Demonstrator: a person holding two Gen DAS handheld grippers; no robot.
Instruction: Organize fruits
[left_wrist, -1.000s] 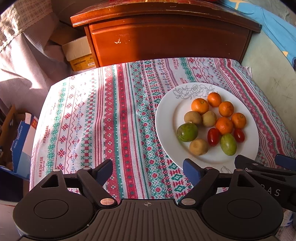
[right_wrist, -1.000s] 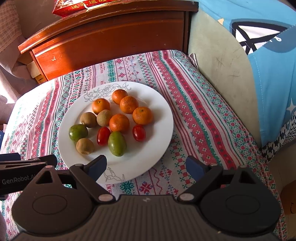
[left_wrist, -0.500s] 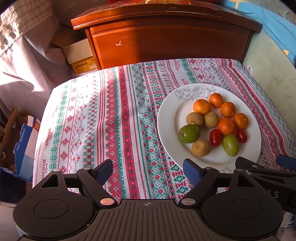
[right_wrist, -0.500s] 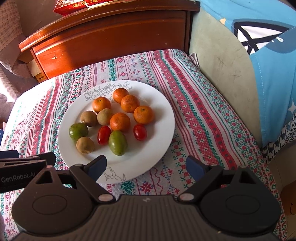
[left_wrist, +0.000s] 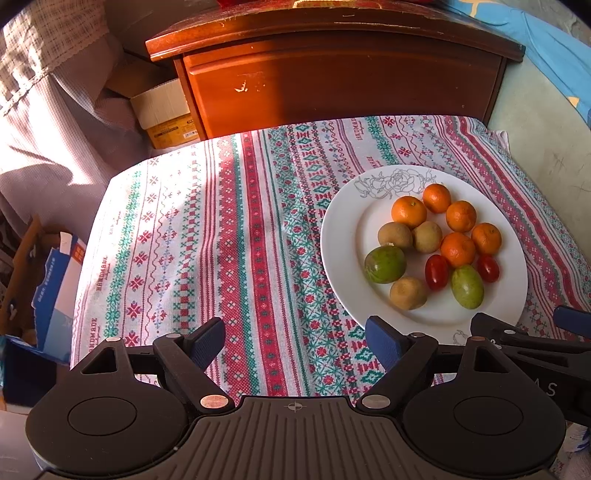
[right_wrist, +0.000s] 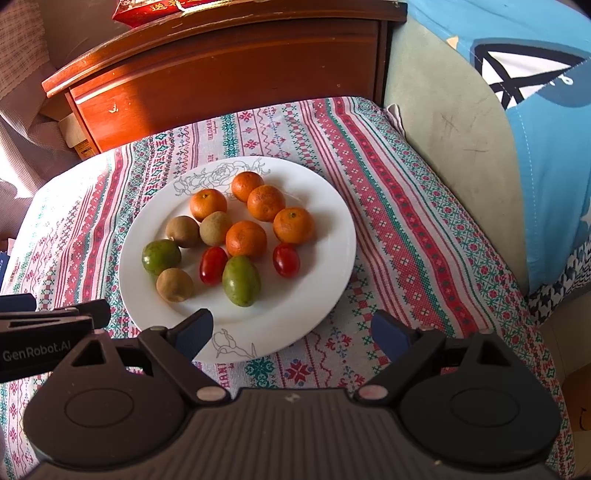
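Note:
A white plate (right_wrist: 325, 206) (left_wrist: 340, 236) sits on a patterned tablecloth. It holds several oranges (right_wrist: 245, 239) (left_wrist: 458, 249), three brown kiwis (right_wrist: 174, 284) (left_wrist: 408, 293), two green fruits (right_wrist: 241, 280) (left_wrist: 385, 264) and two red cherry tomatoes (right_wrist: 213, 265) (left_wrist: 437, 272). My left gripper (left_wrist: 295, 341) is open and empty, above the cloth left of the plate. My right gripper (right_wrist: 291, 332) is open and empty, above the plate's near rim. Each gripper shows at the edge of the other's view.
A brown wooden cabinet (left_wrist: 332, 85) stands behind the table. Cardboard boxes (left_wrist: 162, 110) and a blue box (left_wrist: 55, 291) lie off the left edge. A blue patterned bedsheet (right_wrist: 546, 147) and green cushion side lie to the right.
Both grippers have drifted slightly back and down, so the plate sits a little lower in both views. Nothing on the plate has moved.

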